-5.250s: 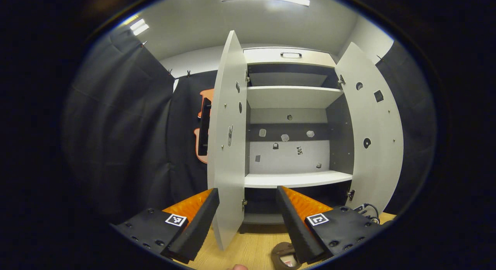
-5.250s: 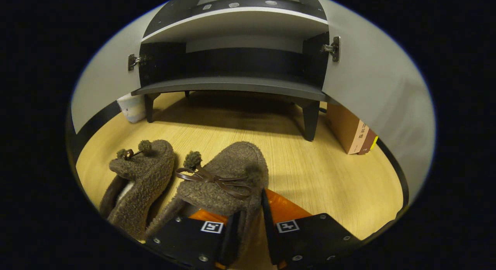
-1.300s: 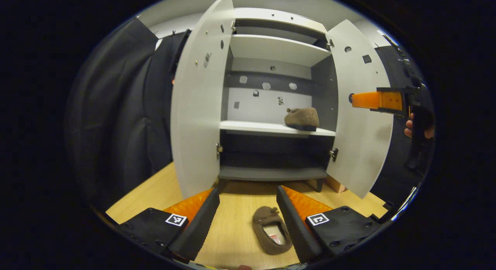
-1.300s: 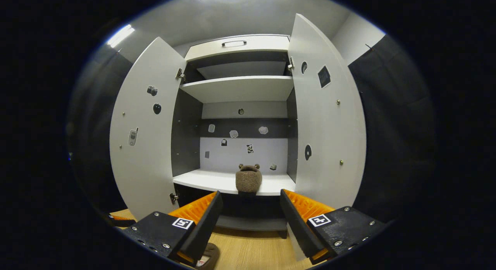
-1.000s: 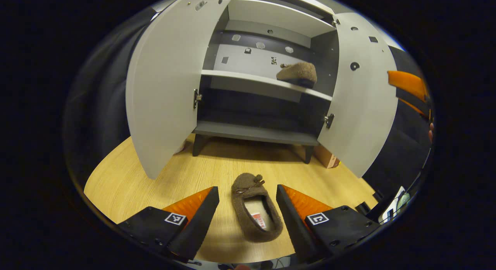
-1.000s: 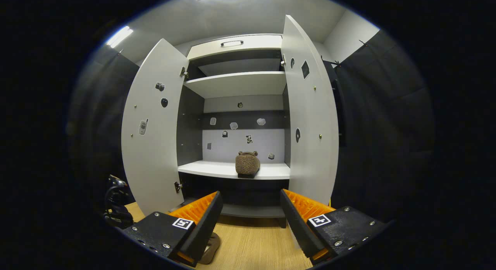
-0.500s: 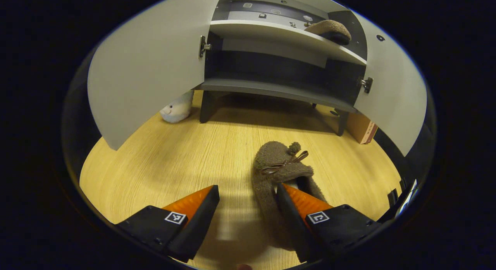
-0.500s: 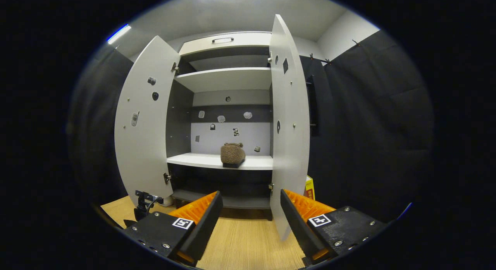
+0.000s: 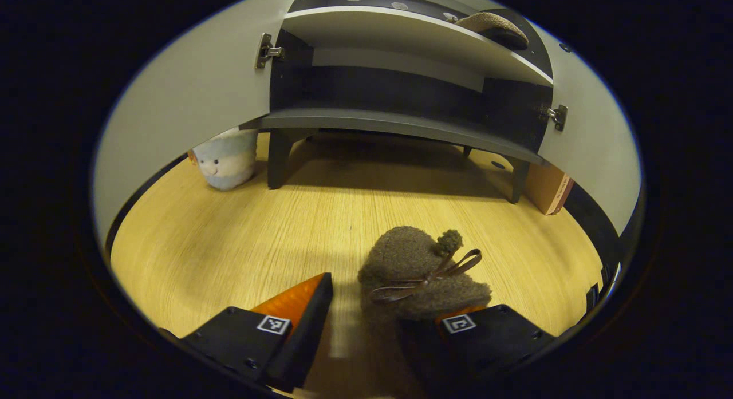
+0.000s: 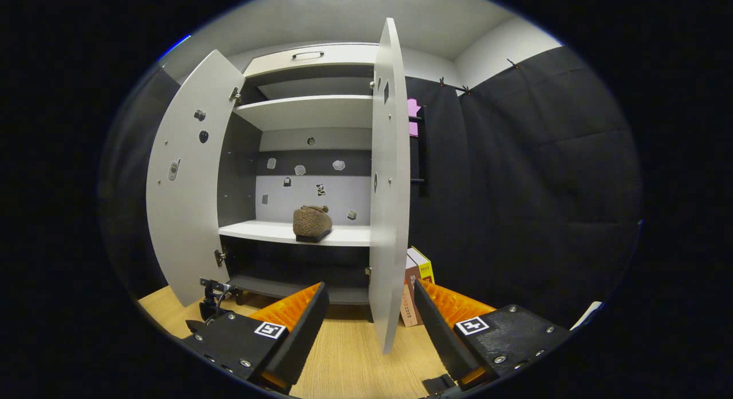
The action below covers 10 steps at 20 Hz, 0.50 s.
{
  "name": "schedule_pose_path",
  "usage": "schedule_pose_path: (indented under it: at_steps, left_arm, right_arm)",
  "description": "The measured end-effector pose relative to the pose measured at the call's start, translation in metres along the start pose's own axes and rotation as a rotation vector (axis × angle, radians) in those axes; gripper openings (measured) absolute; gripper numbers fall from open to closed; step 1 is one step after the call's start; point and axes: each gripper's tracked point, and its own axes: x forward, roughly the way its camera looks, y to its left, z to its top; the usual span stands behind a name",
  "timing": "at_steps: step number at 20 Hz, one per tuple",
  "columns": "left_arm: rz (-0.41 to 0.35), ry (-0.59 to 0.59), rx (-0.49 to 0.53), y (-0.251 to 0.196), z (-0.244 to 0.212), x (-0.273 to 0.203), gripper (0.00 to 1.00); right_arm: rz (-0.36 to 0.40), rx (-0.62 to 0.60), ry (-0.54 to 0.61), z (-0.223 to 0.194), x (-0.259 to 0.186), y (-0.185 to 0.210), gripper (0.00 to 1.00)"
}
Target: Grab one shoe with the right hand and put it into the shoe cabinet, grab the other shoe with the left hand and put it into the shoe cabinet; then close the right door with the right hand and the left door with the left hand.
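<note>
A fuzzy brown slipper (image 9: pixel 421 267) with a bow lies on the wooden floor (image 9: pixel 257 238) in front of the shoe cabinet (image 9: pixel 395 124). My left gripper (image 9: pixel 369 299) is open and low over it. One finger is tucked under the slipper's upper; the other finger (image 9: pixel 298 313) stands apart on the slipper's left. The second slipper (image 10: pixel 312 221) rests on the cabinet's white middle shelf, also visible in the left gripper view as the second slipper (image 9: pixel 492 30). My right gripper (image 10: pixel 369 310) hangs open and empty, back from the cabinet, facing the edge of the right door (image 10: pixel 389 187).
Both cabinet doors stand open: the left door (image 10: pixel 183 187) and the right one. A pale blue plush toy (image 9: pixel 226 158) sits by the cabinet's left leg. Books (image 10: pixel 415 284) lean on the floor beside its right side. Black cloth hangs on the right.
My left gripper has dropped to the floor slipper and slid one finger into it. The right gripper has drifted right, so the right door now faces it edge-on.
</note>
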Motion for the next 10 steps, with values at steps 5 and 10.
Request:
schedule_pose_path:
  at_steps: [5,10]
  left_arm:
    - [-0.012,-0.055,-0.019,0.0,0.029,-0.021,0.46]
    - [-0.024,-0.203,0.028,0.003,0.121,-0.07,0.45]
  right_arm:
    - [0.03,-0.001,-0.002,0.0,0.009,0.008,0.92]
    - [0.08,0.016,-0.011,0.003,0.021,0.026,0.92]
